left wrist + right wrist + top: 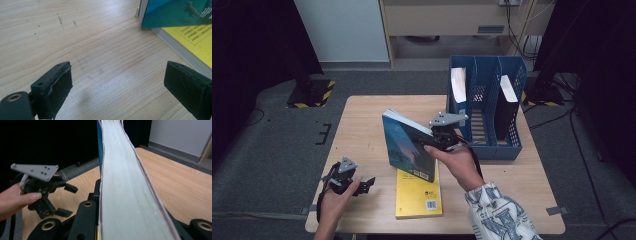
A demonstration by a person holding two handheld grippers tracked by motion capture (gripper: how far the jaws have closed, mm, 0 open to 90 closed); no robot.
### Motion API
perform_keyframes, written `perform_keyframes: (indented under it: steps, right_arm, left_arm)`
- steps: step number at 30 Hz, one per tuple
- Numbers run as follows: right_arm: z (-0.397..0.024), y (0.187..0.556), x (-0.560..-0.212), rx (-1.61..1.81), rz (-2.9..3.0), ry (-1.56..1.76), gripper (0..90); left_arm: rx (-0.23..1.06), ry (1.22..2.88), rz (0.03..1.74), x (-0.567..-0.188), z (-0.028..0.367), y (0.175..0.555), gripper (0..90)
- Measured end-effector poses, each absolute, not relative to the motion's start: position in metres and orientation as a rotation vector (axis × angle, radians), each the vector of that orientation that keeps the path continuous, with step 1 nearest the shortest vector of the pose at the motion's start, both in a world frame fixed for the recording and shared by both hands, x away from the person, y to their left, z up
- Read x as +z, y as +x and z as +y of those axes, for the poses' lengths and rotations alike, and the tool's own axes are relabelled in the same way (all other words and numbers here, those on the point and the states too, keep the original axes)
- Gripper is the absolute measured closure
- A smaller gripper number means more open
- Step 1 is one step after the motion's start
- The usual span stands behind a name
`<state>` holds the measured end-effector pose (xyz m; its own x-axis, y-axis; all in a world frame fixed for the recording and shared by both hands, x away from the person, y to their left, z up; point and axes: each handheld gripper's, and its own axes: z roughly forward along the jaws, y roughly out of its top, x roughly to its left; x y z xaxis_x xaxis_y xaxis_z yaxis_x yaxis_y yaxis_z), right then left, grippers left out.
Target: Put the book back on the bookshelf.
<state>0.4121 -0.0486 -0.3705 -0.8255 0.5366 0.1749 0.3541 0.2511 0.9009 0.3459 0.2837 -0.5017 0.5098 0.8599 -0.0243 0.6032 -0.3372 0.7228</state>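
Book-lifting at the desk (362, 115): my right gripper (443, 141) is clamped on the teal book (408, 145), tilted up off the yellow book (418, 196) near the front edge, likely bound for the blue file rack (486, 150) at the right edge, where two slots hold documents and the middle looks free. My left gripper (362, 184) hovers unclenched near the front-left corner.

We see bare surface (362, 130) to the left of the teal book (408, 145), open for a pass. The blue file rack (486, 105) walls off the far right corner, and its middle slot stands free between two filled ones. The yellow book (418, 196) lies flat at the near edge, under the teal book.
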Motion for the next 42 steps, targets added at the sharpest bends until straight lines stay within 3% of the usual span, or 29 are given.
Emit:
perform_keyframes:
  steps: [10, 19, 22, 28, 42]
  right_arm:
    - [-0.050, 0.430, -0.365, 1.672, 2.337, 1.080, 73.4]
    - [-0.061, 0.423, -0.356, 1.713, 2.339, 1.131, 73.4]
    - [-0.068, 0.420, -0.356, 1.713, 2.336, 1.137, 73.3]
    - [-0.086, 0.414, -0.355, 1.725, 2.314, 1.172, 73.3]
    - [-0.122, 0.398, -0.356, 1.710, 2.274, 1.206, 73.2]
  left_arm:
    - [0.458, 2.089, 1.206, -0.506, 0.286, 0.348, 7.1]
    - [0.453, 2.104, 1.219, -0.512, 0.287, 0.352, 6.5]
    - [0.407, 2.103, 1.225, -0.516, 0.287, 0.354, 13.7]
    - [0.390, 2.146, 1.233, -0.522, 0.284, 0.358, 5.8]
    - [0.470, 2.136, 1.231, -0.533, 0.278, 0.362, 1.9]
